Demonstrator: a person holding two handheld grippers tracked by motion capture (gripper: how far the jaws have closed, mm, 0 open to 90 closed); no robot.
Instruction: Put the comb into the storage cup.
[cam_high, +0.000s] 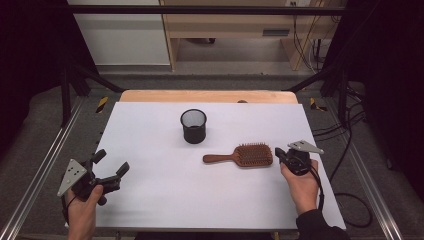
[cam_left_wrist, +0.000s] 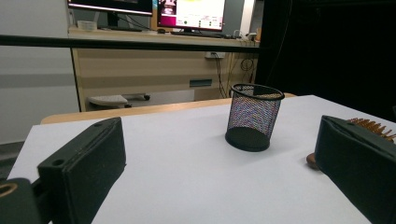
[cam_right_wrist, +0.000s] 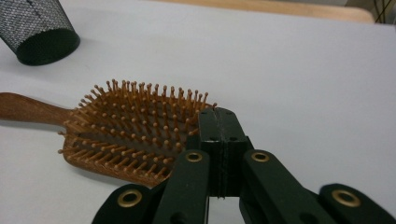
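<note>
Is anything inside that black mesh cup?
The mesh cup looks empty: through its mesh in the left gripper view, nothing stands inside. Its floor is too dark to check.

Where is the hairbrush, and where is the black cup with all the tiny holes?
hairbrush (cam_high: 254, 154), high view, on the bristle pad
black mesh cup (cam_left_wrist: 254, 115), left gripper view, on its side wall

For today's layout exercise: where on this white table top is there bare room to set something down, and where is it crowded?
Free: the wide near stretch between the left gripper and the hairbrush, and the far-left corner beside the mesh cup. The far-right corner behind the brush is bare too. Crowded: the right edge, where the right gripper, jaws shut, sits by the brush head.
</note>
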